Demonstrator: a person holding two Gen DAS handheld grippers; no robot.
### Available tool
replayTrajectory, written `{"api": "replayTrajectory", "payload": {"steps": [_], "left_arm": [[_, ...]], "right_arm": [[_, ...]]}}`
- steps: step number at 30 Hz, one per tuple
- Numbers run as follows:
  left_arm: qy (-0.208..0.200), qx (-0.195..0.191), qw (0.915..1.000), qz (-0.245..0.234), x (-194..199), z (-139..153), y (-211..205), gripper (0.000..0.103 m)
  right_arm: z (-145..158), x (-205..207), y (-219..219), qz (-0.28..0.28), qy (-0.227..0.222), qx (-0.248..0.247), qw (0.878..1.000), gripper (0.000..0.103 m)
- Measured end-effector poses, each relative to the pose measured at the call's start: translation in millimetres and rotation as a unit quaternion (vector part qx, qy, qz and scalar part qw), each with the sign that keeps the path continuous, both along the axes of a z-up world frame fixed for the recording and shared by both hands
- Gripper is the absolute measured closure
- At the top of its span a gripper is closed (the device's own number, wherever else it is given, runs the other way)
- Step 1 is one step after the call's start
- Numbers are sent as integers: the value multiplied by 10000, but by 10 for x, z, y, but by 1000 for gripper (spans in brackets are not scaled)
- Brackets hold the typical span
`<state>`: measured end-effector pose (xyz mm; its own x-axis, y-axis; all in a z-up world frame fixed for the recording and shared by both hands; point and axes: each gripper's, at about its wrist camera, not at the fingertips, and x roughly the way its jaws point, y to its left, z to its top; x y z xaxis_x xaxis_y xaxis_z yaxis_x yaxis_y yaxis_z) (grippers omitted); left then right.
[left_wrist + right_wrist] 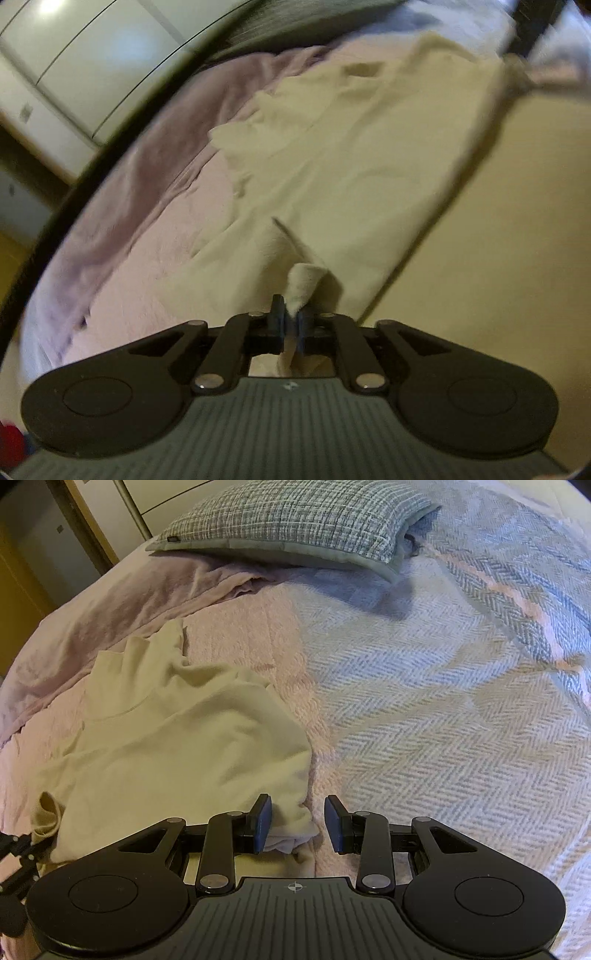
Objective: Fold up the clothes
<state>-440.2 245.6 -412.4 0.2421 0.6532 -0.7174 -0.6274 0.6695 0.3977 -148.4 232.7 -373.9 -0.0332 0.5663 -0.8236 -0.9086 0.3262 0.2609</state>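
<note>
A cream shirt (177,738) of soft, slightly fuzzy knit lies spread on a bed (443,720), on the pink part of the cover toward the bed's left side, its collar end pointing to the head of the bed and its body rumpled into shallow folds. Along the left edge of the bed a lilac blanket (92,627) is bunched in a long loose ridge beside the shirt. To the right the cover turns to a blue and white herringbone weave, flat and lightly wrinkled, and at the head of the bed sits a grey-blue checked pillow (295,524), plump and rectangular with a plain border. Beyond the left edge stand pale flat cupboard doors (85,66). The left gripper (291,325) has its fingers pressed together on a pinched-up bit of the shirt's hem, which stands in a small peak above the pads. The right gripper (297,825) has its fingers spread wide, the shirt's near right corner lying between them, touching the left blue pad (263,825) and clear of the right.
</note>
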Motion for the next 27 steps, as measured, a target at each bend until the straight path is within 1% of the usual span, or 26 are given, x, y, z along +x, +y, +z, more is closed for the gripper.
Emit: {"api": "replayTrajectory", "payload": {"steps": [1, 2, 3, 4, 5, 6, 7, 8, 9, 10, 13, 16, 18, 19, 21, 22, 24, 27], "left_arm": [[-388, -277, 9987, 165, -93, 82, 67, 91], [-775, -553, 9949, 330, -186, 165, 135, 91], [-1160, -828, 9886, 494, -279, 247, 202, 90], [-1592, -1100, 9791, 618, -381, 329, 254, 90], [-2048, -1330, 9673, 687, -482, 400, 294, 90], [-2474, -1521, 9540, 739, -573, 463, 334, 90], [-2894, -1708, 9385, 790, -663, 525, 375, 90], [-3206, -1821, 9257, 839, -729, 563, 416, 90], [-3414, -1864, 9170, 888, -769, 577, 458, 90], [-3461, -1881, 9148, 894, -772, 567, 483, 90], [-3127, -1855, 9283, 778, -670, 467, 505, 90], [-2788, -1827, 9405, 661, -567, 368, 527, 90], [-2406, -1803, 9514, 671, -554, 289, 481, 89], [-2313, -1838, 9528, 693, -580, 264, 456, 89], [-2334, -1963, 9499, 686, -645, 280, 423, 89], [-2439, -2043, 9457, 662, -686, 305, 422, 88], [-2881, -2220, 9296, 597, -774, 396, 467, 85], [-3485, -2241, 9081, 606, -860, 497, 536, 85]], "right_arm": [[6, 8, -8, 1, -17, -8, 10000, 68], [13, 16, -17, -1, -33, -17, 10000, 68], [26, 20, -26, -12, -47, -23, 10000, 68], [50, 17, -33, -26, -59, -13, 10000, 68], [78, 11, -38, -29, -68, 12, 10000, 68], [107, 4, -42, -32, -78, 38, 10000, 68], [137, -5, -45, -29, -94, 71, 9999, 68], [170, -23, -39, -4, -131, 126, 9998, 68], [199, -46, -28, 36, -182, 189, 9996, 68], [223, -69, -12, 86, -228, 242, 9994, 68], [211, -129, 69, 209, -335, 256, 9989, 68], [177, -149, 114, 249, -342, 205, 9989, 68], [168, -140, 101, 259, -319, 185, 9990, 68], [163, -136, 96, 268, -321, 154, 9990, 68], [153, -128, 85, 285, -326, 93, 9990, 68], [149, -123, 83, 289, -330, 67, 9990, 68], [150, -116, 90, 265, -324, 65, 9991, 68], [164, -125, 118, 262, -332, 114, 9990, 68]]}}
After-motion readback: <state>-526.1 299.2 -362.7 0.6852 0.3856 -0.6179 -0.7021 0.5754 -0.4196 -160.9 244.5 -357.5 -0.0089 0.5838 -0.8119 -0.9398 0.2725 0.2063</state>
